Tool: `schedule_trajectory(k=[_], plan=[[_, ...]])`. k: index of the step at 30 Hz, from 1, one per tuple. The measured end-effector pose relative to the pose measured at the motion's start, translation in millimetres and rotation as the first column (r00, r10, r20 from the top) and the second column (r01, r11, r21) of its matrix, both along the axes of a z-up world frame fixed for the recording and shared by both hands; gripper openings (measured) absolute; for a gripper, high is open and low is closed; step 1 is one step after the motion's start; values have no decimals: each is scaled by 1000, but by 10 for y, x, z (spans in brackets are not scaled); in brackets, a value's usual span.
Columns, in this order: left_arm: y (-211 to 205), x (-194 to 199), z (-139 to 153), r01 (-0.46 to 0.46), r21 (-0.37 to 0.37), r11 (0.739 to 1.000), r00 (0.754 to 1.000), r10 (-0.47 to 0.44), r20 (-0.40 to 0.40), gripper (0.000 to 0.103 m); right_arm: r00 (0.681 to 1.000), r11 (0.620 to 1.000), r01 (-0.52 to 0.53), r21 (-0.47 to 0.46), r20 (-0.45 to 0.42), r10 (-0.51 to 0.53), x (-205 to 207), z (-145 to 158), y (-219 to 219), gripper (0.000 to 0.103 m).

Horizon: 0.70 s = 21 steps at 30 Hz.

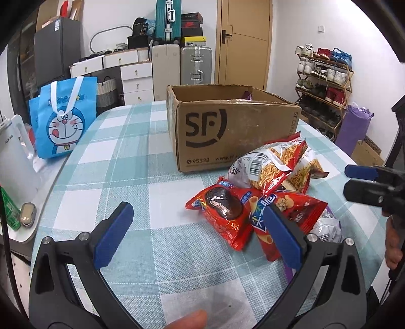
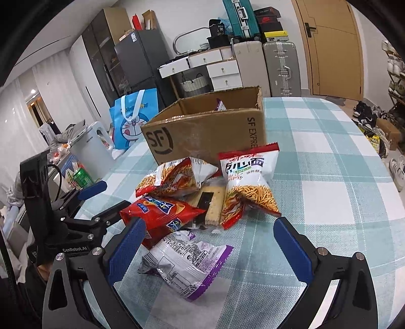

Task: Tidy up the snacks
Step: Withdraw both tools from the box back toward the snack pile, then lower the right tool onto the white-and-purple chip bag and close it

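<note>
Right wrist view shows our right gripper (image 2: 206,249) spread wide above the purple packet (image 2: 187,265) on the near tabletop (image 2: 329,157), our left gripper (image 1: 200,236) also apart, so we should pinch its crinkled middle, then lift toward the far box (image 2: 210,131).

White walls (image 1: 303,50) close the room, with a wooden door (image 1: 244,43) straight ahead of the left gripper's view. Left of the door stand a silver suitcase (image 1: 196,64) and a beige one (image 1: 164,68), with a teal suitcase (image 1: 168,17) and shoe boxes (image 1: 192,25) stacked above on white drawers (image 1: 135,81). A dark fridge (image 1: 57,48) sits further left. To the right, a shoe rack (image 1: 324,86) leans full against the wall. Pale curtains (image 2: 50,83) hang far left in the right gripper's view. A checked cloth covers the surface (image 1: 126,151).
</note>
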<state>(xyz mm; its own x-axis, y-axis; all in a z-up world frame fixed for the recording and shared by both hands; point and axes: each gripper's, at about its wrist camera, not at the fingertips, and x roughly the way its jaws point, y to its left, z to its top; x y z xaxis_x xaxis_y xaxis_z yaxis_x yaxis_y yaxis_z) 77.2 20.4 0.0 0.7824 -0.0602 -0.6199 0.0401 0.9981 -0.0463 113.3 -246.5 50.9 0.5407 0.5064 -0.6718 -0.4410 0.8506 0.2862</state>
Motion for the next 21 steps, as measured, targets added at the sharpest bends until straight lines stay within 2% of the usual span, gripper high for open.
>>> schedule_trajectory(k=[7,15,21], plan=[[76,43,-26,-21,-29,999,1000,20,-12,102,998,999,-45,-20,-40,44,31,-153,126,102],[114,43,-26,-29,-34,999,1000,28,-10,102,988,986,-146,-77,-58,142,-71,-259,390,102],[124,50,-29,-28,-39,999,1000,27,-11,102,987,981,-153,-123,-77,144,-80,-359,490,102]])
